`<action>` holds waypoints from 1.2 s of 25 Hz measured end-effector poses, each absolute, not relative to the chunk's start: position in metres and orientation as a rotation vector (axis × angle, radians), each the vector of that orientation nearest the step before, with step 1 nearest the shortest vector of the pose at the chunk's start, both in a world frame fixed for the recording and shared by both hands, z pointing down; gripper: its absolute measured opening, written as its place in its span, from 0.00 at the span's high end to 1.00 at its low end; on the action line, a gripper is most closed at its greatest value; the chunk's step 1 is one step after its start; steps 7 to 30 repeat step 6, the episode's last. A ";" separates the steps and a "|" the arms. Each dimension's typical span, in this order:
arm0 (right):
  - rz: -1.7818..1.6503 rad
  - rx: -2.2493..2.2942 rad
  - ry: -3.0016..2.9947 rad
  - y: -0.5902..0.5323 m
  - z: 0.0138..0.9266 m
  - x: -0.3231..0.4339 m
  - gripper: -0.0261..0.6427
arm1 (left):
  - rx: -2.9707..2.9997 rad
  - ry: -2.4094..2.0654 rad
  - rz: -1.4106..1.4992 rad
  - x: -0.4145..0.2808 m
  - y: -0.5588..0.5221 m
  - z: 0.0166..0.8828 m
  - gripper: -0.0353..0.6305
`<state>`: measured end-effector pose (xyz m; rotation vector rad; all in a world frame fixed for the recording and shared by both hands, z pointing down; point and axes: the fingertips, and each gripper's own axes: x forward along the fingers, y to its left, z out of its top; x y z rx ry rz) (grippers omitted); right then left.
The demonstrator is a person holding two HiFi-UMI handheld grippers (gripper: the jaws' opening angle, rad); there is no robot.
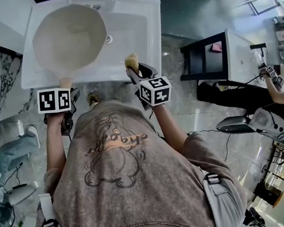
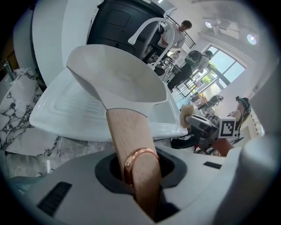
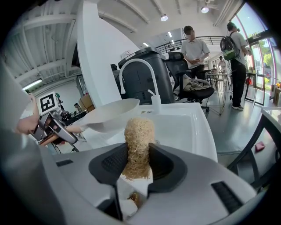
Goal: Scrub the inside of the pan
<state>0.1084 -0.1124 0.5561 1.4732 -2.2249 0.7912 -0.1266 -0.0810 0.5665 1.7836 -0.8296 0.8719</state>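
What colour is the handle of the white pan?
Light-brown wooden handle, clearest in the left gripper view.

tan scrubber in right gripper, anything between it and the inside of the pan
Nothing visible. The tan fibrous scrubber in the right gripper sits right of the white wooden-handled pan over the white sink, only air between.

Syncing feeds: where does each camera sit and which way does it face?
Head view: on the head, facing steeply down at sink and pan; torso, left gripper, right gripper show.
Left gripper view: on left gripper, along jaws shut on handle, toward pan.
Right gripper view: on right gripper, along jaws shut on scrubber, toward faucet.
All share pan and sink.
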 end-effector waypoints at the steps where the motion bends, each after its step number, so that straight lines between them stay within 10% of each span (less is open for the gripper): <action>1: 0.791 1.472 -2.225 -0.112 0.556 0.108 0.73 | 1.782 -0.829 0.870 -0.127 -0.081 0.567 0.80; 30: 0.795 1.465 -2.231 -0.113 0.557 0.107 0.73 | 1.773 -0.831 0.862 -0.127 -0.078 0.567 0.80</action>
